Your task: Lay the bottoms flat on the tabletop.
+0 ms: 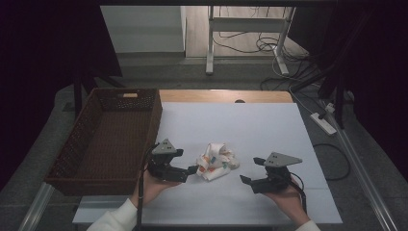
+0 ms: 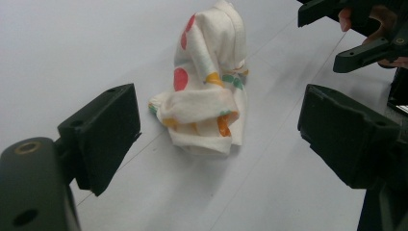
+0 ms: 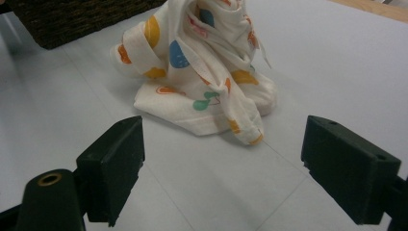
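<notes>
Barely begun, I'd say: cloth (image 1: 217,161) is lying bunched on mat right of basket (image 1: 103,139), w/ left gripper (image 1: 192,171) & right gripper (image 1: 246,179) flanking it, jaws wide, holding nothing.

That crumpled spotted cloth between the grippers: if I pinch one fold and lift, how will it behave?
The cloth lies in soft, loose folds, so it will probably droop and unfurl. It looks thin, likely light. Pushed across the smooth white table, it would probably bunch or slide, not roll.
</notes>
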Demonstrator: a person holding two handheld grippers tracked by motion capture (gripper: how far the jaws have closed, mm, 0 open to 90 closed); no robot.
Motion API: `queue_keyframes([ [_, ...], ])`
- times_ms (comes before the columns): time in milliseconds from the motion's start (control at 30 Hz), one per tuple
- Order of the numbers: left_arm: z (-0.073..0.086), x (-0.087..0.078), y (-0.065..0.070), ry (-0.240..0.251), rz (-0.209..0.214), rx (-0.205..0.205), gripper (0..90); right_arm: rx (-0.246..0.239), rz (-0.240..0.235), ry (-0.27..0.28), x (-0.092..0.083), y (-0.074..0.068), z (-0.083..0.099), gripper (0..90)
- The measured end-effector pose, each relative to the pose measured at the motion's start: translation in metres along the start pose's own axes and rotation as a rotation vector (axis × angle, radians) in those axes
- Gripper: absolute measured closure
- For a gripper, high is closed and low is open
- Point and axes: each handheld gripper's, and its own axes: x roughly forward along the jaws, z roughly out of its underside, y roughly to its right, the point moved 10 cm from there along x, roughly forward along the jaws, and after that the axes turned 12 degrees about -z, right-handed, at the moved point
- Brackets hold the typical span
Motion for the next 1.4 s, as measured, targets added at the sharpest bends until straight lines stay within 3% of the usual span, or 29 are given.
queue_keyframes([
  [367,0.002,0.000,0.001,0.003,0.020,-0.035,14.0,0.010,-0.007,-0.005,0.012,-0.002,-0.006,15.6],
  [600,0.004,0.004,0.004,-0.004,0.015,-0.014,14.3,-0.002,-0.022,-0.019,0.020,-0.008,-0.008,17.1],
  [833,0.002,0.000,0.002,0.010,0.017,-0.038,14.8,-0.011,-0.029,-0.010,0.025,-0.012,-0.017,18.4],
  [1400,0.005,0.001,0.001,0.003,0.019,-0.040,14.9,-0.032,-0.049,-0.007,0.049,-0.013,-0.039,20.7],
])
